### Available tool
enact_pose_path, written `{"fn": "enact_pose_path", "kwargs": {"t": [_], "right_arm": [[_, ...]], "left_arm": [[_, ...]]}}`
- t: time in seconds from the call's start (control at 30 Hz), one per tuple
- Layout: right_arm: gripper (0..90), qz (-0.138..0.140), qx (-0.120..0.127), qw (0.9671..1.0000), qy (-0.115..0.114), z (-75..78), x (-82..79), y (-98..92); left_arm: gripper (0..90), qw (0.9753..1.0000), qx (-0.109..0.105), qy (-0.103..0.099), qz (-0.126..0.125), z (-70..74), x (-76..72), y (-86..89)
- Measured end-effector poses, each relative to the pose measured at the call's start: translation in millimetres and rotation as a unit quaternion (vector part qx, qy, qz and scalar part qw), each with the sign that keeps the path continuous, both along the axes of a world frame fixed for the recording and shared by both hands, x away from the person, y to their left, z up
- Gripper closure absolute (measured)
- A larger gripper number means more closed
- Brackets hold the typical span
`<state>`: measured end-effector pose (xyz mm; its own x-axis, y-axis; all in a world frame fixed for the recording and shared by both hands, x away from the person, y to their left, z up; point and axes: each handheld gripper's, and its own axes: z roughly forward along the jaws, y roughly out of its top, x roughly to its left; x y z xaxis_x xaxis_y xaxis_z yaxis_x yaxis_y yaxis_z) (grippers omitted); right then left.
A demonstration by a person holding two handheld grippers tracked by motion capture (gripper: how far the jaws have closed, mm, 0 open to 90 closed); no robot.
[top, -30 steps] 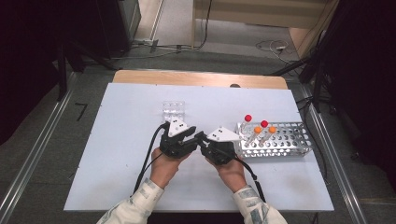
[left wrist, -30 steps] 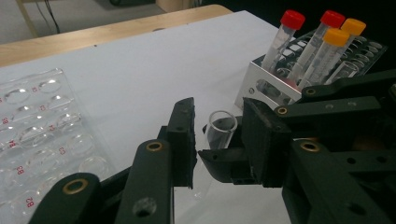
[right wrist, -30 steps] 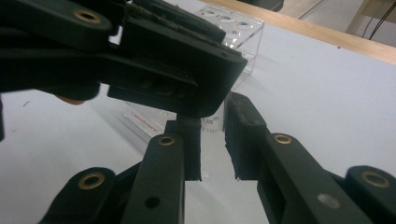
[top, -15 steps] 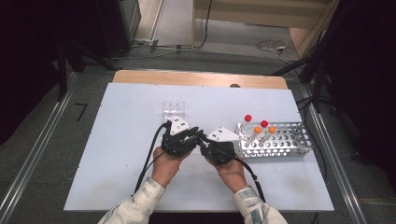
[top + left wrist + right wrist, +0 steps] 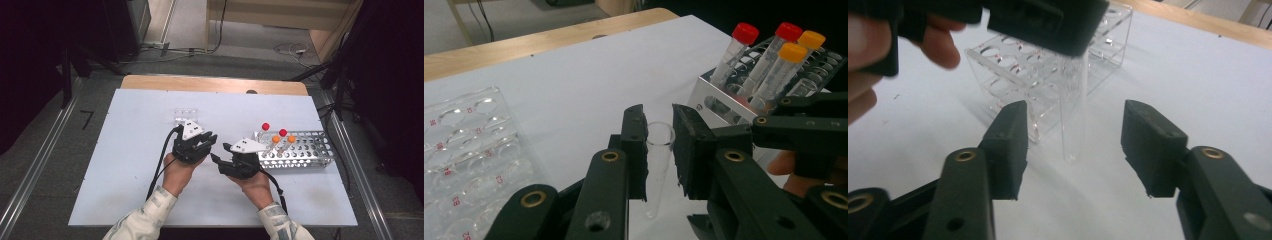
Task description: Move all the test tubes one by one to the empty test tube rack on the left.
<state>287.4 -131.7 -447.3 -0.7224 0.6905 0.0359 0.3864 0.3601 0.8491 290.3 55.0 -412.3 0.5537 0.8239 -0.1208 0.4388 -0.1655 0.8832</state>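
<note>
The left hand-held gripper (image 5: pixel 209 141) sits at the middle of the white counter (image 5: pixel 130 150), with its jaws closed on a clear uncapped tube (image 5: pixel 658 165). In the left gripper view the tube stands between the two black pads, its open mouth just above them and its rounded lower end hanging clear below. In the right gripper view the same clear uncapped tube (image 5: pixel 1071 110) hangs roughly upright from the left hand-held gripper's jaws at the top of the frame, its lower end near the counter surface; whether it touches the surface cannot be told.

The right hand-held gripper (image 5: pixel 223 153) is just beside the left one, to its right. Its jaws stand open, one on each side of the tube and apart from it.

A clear plastic rack (image 5: pixel 185 116) stands on the counter just beyond the left hand-held gripper. A metal rack (image 5: pixel 310 150) stands to the right of the right hand-held gripper. It holds four capped tubes, two with red caps (image 5: pixel 265 126) and two with orange caps (image 5: pixel 275 138), all leaning slightly in their holes.
</note>
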Motion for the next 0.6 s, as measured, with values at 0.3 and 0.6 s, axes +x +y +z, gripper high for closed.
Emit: {"fn": "enact_pose_path", "kwargs": {"t": [0.3,0.6], "right_arm": [[38.2,0.000,-0.003,1.0000,0.002,1.0,-6.0,-11.9],[37.5,-0.003,0.001,1.0000,0.001,0.6,-9.7,-21.9]], "left_arm": [[76.8,0.9999,0.001,-0.010,0.011,18.5,9.1,6.6],[76.8,0.9988,0.000,-0.027,0.042,36.5,13.6,29.0]]}}
